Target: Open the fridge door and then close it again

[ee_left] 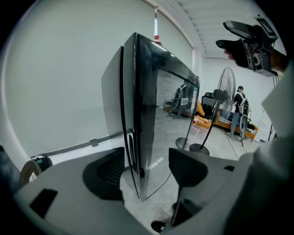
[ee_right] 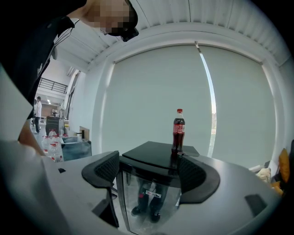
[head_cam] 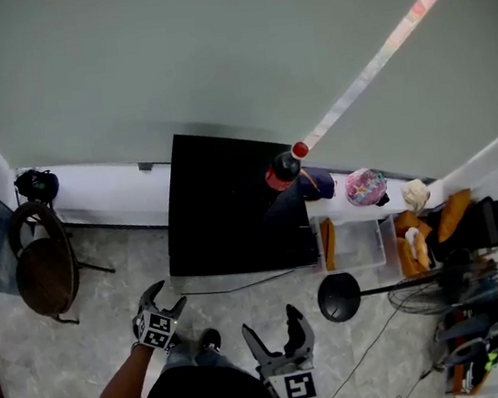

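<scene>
A low black fridge (head_cam: 231, 205) stands against the wall with a cola bottle (head_cam: 284, 170) on its top. My left gripper (head_cam: 159, 312) hangs near the fridge's front left corner, apart from it. In the left gripper view, the glossy glass door's edge (ee_left: 140, 114) lies against the body and lines up between the open jaws of the left gripper (ee_left: 147, 172), which touch nothing. My right gripper (head_cam: 282, 336) is held in front of the fridge. It is open and empty, facing the fridge door (ee_right: 149, 202) and the bottle (ee_right: 178, 130).
A round chair (head_cam: 45, 263) stands left of the fridge. To its right are a clear plastic bin (head_cam: 356, 243), a standing fan's base (head_cam: 341, 298) and head (head_cam: 468, 287), and bags. Several water bottles (ee_right: 50, 147) stand far left in the right gripper view.
</scene>
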`<action>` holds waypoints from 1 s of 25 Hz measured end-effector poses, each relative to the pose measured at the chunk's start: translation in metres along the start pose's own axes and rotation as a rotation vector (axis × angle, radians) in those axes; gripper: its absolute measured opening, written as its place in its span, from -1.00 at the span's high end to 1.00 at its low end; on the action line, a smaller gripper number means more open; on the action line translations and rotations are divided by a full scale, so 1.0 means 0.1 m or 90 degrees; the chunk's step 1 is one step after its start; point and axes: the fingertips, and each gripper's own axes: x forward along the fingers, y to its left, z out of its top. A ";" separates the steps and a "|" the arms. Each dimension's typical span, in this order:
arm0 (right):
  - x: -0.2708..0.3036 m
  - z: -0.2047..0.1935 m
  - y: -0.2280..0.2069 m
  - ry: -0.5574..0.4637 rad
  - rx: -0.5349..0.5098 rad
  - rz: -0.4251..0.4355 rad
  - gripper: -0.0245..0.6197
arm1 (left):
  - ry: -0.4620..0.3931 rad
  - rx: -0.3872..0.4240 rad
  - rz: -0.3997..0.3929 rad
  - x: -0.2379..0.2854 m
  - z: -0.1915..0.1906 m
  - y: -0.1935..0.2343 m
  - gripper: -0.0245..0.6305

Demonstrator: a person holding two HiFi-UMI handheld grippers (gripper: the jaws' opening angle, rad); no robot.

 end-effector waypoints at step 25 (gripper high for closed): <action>-0.01 -0.10 -0.19 0.003 0.003 -0.010 -0.31 | 0.047 0.002 -0.027 0.24 0.03 0.12 0.60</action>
